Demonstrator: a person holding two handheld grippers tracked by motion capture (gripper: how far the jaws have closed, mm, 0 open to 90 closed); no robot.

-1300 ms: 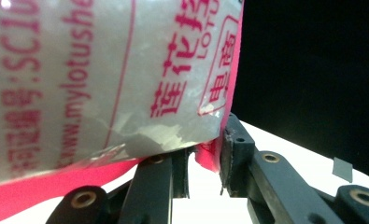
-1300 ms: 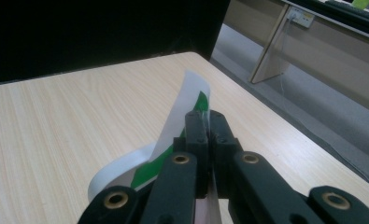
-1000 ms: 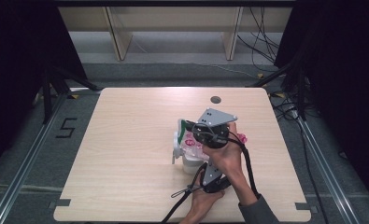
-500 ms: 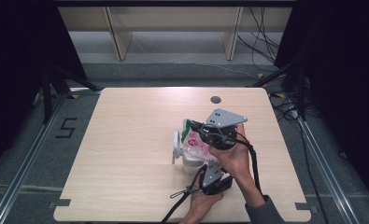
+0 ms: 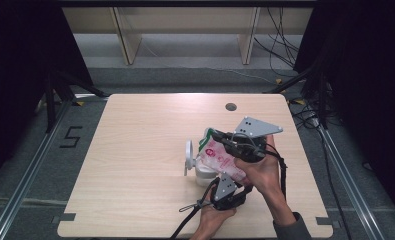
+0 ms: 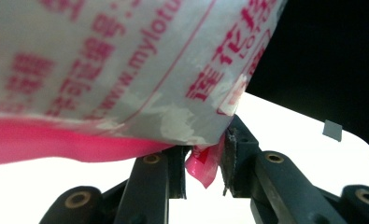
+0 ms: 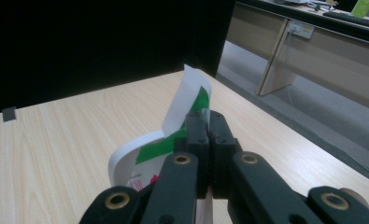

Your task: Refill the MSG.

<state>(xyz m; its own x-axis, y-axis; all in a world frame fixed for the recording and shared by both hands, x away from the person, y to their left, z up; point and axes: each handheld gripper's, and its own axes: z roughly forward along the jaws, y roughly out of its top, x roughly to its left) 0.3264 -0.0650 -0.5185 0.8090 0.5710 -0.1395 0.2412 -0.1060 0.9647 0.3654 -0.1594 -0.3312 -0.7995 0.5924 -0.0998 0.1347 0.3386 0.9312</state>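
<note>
From the high view, a white pouch [image 5: 219, 157] with pink print hangs over a white cup [image 5: 203, 173] that stands right of the middle of the wooden table [image 5: 135, 150], with a round white lid [image 5: 188, 155] on edge just beside the cup. The right gripper [image 5: 224, 141] holds the pouch's top end above the cup, and the left gripper [image 5: 221, 186] sits just nearer the person than the cup, at the pouch's lower end; a small dark hole [image 5: 230, 106] lies well beyond the cup. In the left gripper view the pouch [image 6: 126, 70] looms above the jaws, which stand a little apart with a pink corner [image 6: 203, 163] of the pouch between them; whether the pads press on it cannot be told. In the right gripper view the jaws are together, clamped on the green-and-white top edge [image 7: 191, 100] of the pouch, with the table [image 7: 56, 140] beyond.
</note>
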